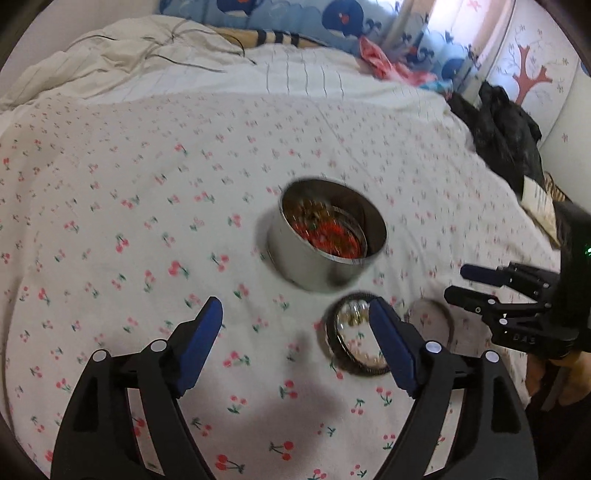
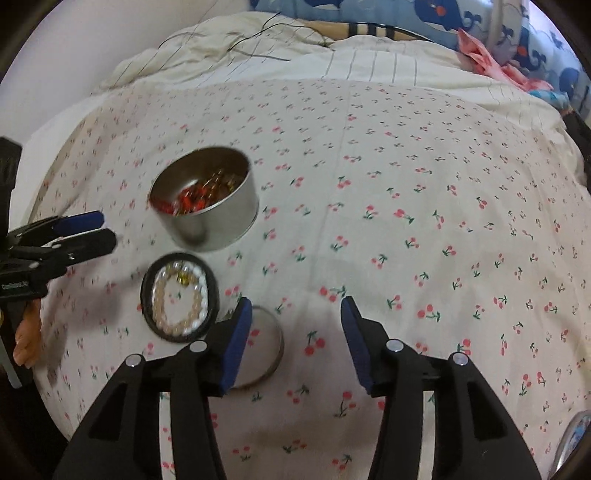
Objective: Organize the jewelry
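A round metal tin (image 1: 325,236) (image 2: 205,199) stands on the cherry-print bedspread and holds red and gold jewelry (image 1: 325,230) (image 2: 195,195). In front of it lies a black bangle (image 1: 354,339) (image 2: 180,297) ringed around a pale bead bracelet (image 2: 179,299). A thin clear bangle (image 1: 430,321) (image 2: 264,350) lies beside them. My left gripper (image 1: 295,325) is open and empty, its right finger over the black bangle. My right gripper (image 2: 295,314) is open and empty, its left finger over the clear bangle; it also shows in the left wrist view (image 1: 458,284).
The cherry-print bedspread (image 2: 406,221) covers the bed. A rumpled cream duvet (image 1: 129,48) with a dark cable lies at the back. Black clothing (image 1: 502,133) and pink cloth (image 1: 380,62) sit at the right edge. Whale-print bedding (image 1: 295,18) is at the far back.
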A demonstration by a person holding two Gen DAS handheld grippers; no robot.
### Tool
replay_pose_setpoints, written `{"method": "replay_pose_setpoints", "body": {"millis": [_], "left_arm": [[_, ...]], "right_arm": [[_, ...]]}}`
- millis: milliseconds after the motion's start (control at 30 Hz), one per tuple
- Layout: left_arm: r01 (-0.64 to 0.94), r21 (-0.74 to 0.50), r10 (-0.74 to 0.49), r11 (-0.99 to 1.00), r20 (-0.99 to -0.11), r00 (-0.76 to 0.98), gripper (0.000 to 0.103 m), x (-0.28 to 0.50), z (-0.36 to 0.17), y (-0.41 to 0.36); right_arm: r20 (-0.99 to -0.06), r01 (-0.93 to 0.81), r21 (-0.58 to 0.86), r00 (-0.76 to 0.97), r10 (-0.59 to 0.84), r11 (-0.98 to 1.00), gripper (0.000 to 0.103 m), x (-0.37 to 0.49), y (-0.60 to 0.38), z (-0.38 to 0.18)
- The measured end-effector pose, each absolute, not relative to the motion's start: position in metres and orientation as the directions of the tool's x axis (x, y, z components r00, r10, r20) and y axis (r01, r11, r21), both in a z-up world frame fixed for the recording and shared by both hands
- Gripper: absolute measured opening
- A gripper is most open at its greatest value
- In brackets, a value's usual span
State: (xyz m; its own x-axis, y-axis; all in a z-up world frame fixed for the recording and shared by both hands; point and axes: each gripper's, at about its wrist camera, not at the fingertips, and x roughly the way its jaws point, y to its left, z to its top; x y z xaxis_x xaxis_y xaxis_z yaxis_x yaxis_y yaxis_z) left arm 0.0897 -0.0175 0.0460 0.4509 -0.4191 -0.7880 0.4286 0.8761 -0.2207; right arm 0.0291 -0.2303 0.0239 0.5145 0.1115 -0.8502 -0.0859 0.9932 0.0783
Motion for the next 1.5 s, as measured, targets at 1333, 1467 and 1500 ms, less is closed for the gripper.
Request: {"method": "replay_pose_setpoints", "body": {"millis": [1333, 1467, 1500], "left_arm": [[0.273, 0.07, -0.088, 0.959, -0.846, 0.526, 0.088, 0.086, 0.018, -0.007], [0.259, 0.031, -0.109, 0.965, -0.854, 0.509, 0.088, 0.089, 0.016, 0.007], [0.262, 0.031, -0.111, 0.965, -0.853, 0.51, 0.088, 0.089, 0.015, 0.006]], "right_arm": [[-0.853, -0.036, -0.187, 0.502, -0.144, 0.982, 0.078, 0.018, -0.226, 0.002], [-0.864, -0.063, -0.122, 0.499, -0.075, 0.991, 0.078, 0.02, -0.22, 0.001], [-0.864, -0.07, -0.135, 0.496, -0.083, 0.988, 0.078, 0.021, -0.217, 0.0]]}}
